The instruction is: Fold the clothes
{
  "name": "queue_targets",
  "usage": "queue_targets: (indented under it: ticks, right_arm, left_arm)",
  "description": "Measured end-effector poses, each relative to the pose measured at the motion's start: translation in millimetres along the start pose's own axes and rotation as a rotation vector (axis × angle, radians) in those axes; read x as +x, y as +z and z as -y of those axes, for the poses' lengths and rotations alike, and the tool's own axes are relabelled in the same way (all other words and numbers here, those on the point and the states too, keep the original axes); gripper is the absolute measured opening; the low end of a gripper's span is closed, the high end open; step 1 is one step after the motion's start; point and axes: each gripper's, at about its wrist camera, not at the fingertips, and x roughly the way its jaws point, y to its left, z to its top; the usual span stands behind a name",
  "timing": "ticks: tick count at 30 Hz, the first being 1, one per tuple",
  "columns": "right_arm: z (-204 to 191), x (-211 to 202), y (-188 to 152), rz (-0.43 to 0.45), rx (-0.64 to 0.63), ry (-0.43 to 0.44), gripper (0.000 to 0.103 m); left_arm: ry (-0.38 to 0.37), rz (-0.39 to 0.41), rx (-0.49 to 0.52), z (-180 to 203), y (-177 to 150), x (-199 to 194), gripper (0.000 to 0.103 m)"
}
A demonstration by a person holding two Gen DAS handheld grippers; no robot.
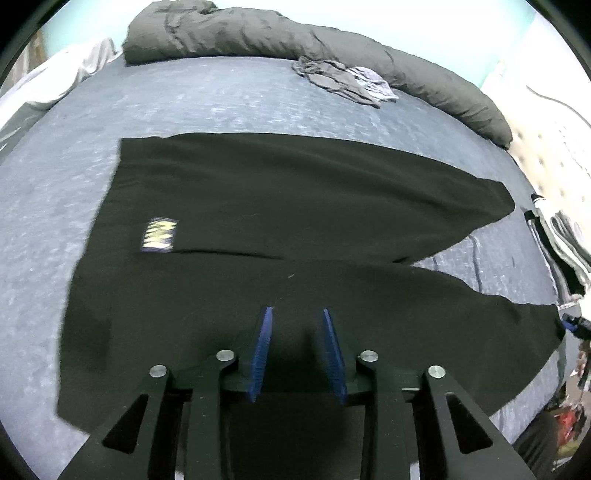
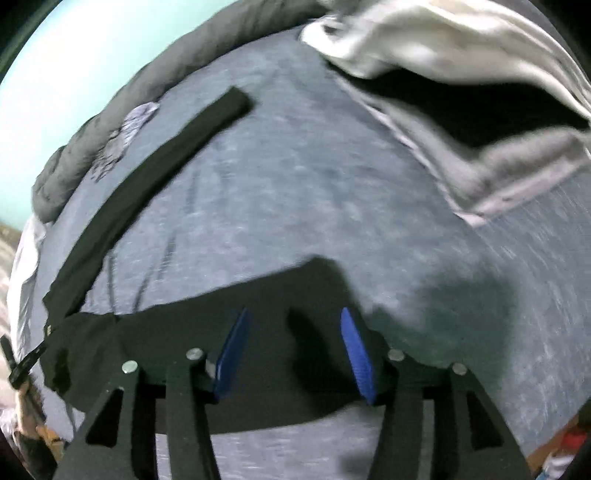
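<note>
Black trousers [image 1: 295, 199]: spread flat on the blue-grey bedsheet [image 1: 229, 99]; in the left wrist view the long axis runs left to right, broad waist end on the left, the two legs tapering to the right with a wedge of sheet between them.
Patch [image 1: 159, 234]: pale yellow-and-purple label on the far leg, close to the waist end; too blurred to read.
Left gripper [image 1: 297, 314]: jaws parted a moderate way, blue pads [image 1: 263, 343] poised over the near leg, nothing between them.
Right gripper [image 2: 291, 314]: jaws wide apart over a dark edge of the trousers [image 2: 207, 325]; whether the pads touch cloth I cannot tell, the picture is smeared.
Far leg, right wrist view: a narrow black strip [image 2: 147, 192] slanting up to the right.
Grey duvet [image 1: 258, 33]: rolled along the far edge of the bed.
Small crumpled garments [image 1: 343, 79]: lying just against that duvet.
</note>
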Motion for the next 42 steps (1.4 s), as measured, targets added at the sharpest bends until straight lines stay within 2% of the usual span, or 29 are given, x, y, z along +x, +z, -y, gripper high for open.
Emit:
queue_targets:
  ticks: [2, 4, 10, 11, 12, 13, 16, 19, 22, 26, 29, 33, 37, 40, 42]
  right_arm:
    - [14, 0, -3, 0.011, 0.014, -0.008, 0.055]
    - [22, 6, -6, 0.001, 0.035, 0.029, 0.055]
    - [23, 26, -20, -0.04, 0.04, 0.059, 0.055]
    - [23, 25, -22, -0.035, 0.036, 0.055, 0.052]
    - [22, 25, -25, -0.029, 0.032, 0.05, 0.034]
    - [22, 24, -25, -0.023, 0.029, 0.036, 0.021]
    - [26, 12, -27, 0.014, 0.036, 0.038, 0.007]
    - [22, -12, -24, 0.094, 0.021, 0.009, 0.006]
    - [27, -23, -23, 0.122, 0.032, -0.013, 0.005]
    - [36, -9, -30, 0.059, 0.047, -0.03, 0.006]
    - [42, -10, -36, 0.067, 0.089, -0.019, 0.014]
    - [51, -25, -41, 0.065, 0.121, -0.046, 0.018]
    - [60, -44, -49, 0.064, 0.169, 0.041, 0.027]
    - [53, -40, -58, 0.008, 0.163, 0.107, 0.038]
    - [45, -33, -64, -0.029, 0.164, 0.147, 0.04]
  left_arm:
    - [0.011, -0.009, -0.034, -16, -9, -7, 0.035]
    - [0.021, -0.019, -0.069, -31, -18, -15, 0.035]
    - [0.053, -0.046, -0.172, -78, -46, -37, 0.035]
    - [0.059, -0.05, -0.188, -85, -52, -40, 0.035]
    - [0.062, -0.052, -0.202, -90, -59, -41, 0.035]
    - [0.065, -0.055, -0.216, -96, -66, -41, 0.035]
    - [0.074, -0.055, -0.249, -110, -87, -42, 0.035]
    - [0.077, -0.055, -0.27, -119, -101, -46, 0.035]
    - [0.079, -0.054, -0.29, -125, -110, -47, 0.035]
    - [0.057, -0.041, -0.341, -137, -117, -45, 0.036]
    - [0.043, -0.024, -0.376, -141, -118, -46, 0.038]
    - [0.031, -0.01, -0.399, -143, -118, -45, 0.046]
    - [-0.003, -0.005, -0.432, -144, -119, -43, 0.049]
    - [-0.024, 0.001, -0.463, -145, -120, -39, 0.053]
    - [-0.034, 0.005, -0.485, -148, -120, -35, 0.053]
